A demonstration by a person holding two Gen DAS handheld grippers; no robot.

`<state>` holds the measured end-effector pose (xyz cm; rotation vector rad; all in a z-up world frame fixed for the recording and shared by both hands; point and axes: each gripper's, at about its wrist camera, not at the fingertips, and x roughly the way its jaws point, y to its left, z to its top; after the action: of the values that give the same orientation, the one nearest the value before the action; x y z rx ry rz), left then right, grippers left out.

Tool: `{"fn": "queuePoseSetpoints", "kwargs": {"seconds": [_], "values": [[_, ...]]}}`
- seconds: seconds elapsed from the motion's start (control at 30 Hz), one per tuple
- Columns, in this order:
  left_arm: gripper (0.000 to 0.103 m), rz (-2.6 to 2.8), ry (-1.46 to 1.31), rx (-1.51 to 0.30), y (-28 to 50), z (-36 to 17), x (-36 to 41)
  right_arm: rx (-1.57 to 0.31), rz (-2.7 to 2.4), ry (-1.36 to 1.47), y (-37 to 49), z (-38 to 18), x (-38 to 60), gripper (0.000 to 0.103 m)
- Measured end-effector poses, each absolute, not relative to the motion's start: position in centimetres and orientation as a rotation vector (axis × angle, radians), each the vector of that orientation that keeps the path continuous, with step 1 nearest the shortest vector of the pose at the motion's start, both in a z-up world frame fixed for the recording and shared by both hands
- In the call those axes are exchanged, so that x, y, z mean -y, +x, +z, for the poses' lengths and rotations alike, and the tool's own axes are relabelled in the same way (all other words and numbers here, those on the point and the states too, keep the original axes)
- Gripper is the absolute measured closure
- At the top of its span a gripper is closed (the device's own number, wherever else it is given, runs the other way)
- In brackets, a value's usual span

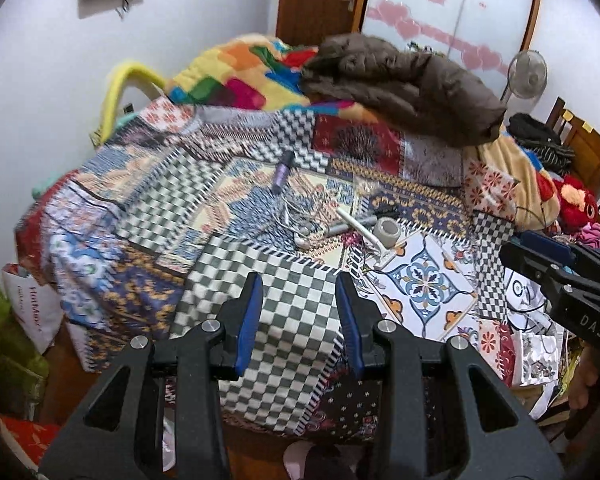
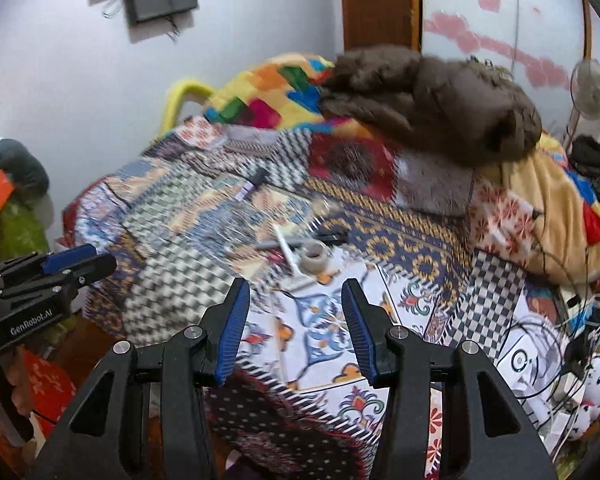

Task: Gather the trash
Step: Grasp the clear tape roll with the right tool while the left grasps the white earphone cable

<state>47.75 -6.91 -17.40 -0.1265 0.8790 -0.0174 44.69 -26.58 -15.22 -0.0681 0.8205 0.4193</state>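
Small items lie in the middle of a patchwork bedspread [image 1: 148, 216]: a grey tape roll [image 1: 387, 230] [image 2: 314, 259], a white stick-like tool [image 1: 365, 236] [image 2: 289, 258], a grey marker [image 1: 350, 225], tangled white earphone cables [image 1: 300, 216] and a purple tube [image 1: 283, 171] [image 2: 254, 185]. My left gripper [image 1: 298, 296] is open and empty above the bed's near edge. My right gripper [image 2: 296, 300] is open and empty, just short of the tape roll. Each gripper also shows in the other's view, the right [image 1: 540, 258] and the left [image 2: 76, 264].
A brown jacket [image 1: 400, 80] and a multicoloured blanket [image 1: 236, 76] are piled at the far end. A chair with clothes [image 1: 572, 140], a fan [image 1: 527, 74], plush toys [image 2: 596, 384] and cables crowd the right. Bags [image 1: 32, 308] stand on the floor at the left.
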Motion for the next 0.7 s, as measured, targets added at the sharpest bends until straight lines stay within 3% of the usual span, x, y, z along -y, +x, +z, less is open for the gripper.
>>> {"fn": "queuePoseSetpoints", "kwargs": {"seconds": [0.2, 0.27, 0.33, 0.7], "values": [[0.067, -0.032, -0.189, -0.975, 52.8, -22.2, 6.7, -0.905, 0.421, -0.026, 49.0, -19.1, 27.1, 0.059], [0.061, -0.035, -0.199, -0.992, 54.3, -23.5, 6.6, -0.923, 0.427, -0.020, 50.2, -20.2, 26.9, 0.059], [0.049, -0.017, -0.175, -0.991, 55.6, -24.4, 6.7, -0.938, 0.435, -0.017, 51.4, -21.1, 26.6, 0.059], [0.044, 0.025, -0.227, -0.966, 61.9, -27.7, 4.9, -0.985, 0.476, -0.020, 56.1, -24.9, 24.4, 0.059]]}}
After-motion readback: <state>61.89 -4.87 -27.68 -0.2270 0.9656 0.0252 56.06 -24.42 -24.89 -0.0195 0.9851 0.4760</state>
